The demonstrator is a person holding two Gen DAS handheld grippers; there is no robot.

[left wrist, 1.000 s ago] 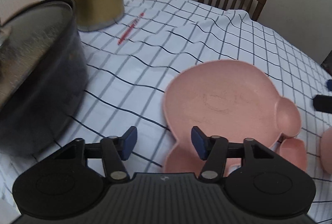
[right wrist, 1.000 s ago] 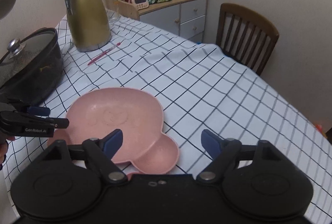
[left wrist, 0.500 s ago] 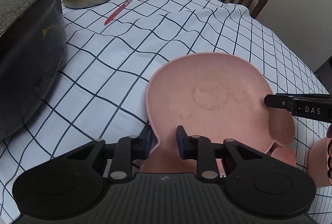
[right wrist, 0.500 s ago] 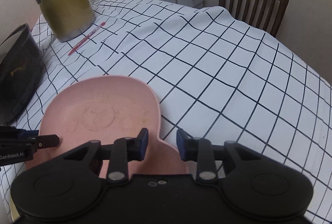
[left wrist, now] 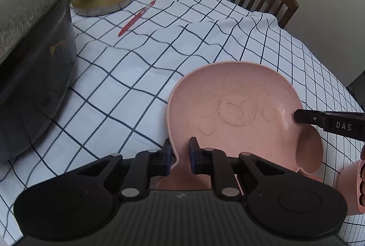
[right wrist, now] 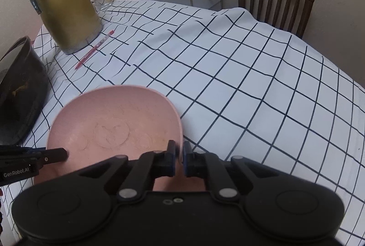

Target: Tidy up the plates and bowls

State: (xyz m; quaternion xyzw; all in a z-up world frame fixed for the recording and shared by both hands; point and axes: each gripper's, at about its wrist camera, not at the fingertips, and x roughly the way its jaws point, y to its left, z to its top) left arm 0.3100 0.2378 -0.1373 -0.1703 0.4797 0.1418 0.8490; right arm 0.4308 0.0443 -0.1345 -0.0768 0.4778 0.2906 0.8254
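Now, left hand-held gripper (left wrist: 180, 154) closing on the near rim of the pink plate (left wrist: 237, 109), right hand-held gripper (right wrist: 179, 155) clamped on the opposite rim; probably light, stiff, slick plastic, best kept level.

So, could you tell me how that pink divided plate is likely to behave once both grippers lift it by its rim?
The pink divided plate looks moulded and stiff, so it probably won't sag. It appears thin-walled, likely light. With the left gripper still closing and the right gripper shut on opposite rims, the smooth edge might slip if tilted.
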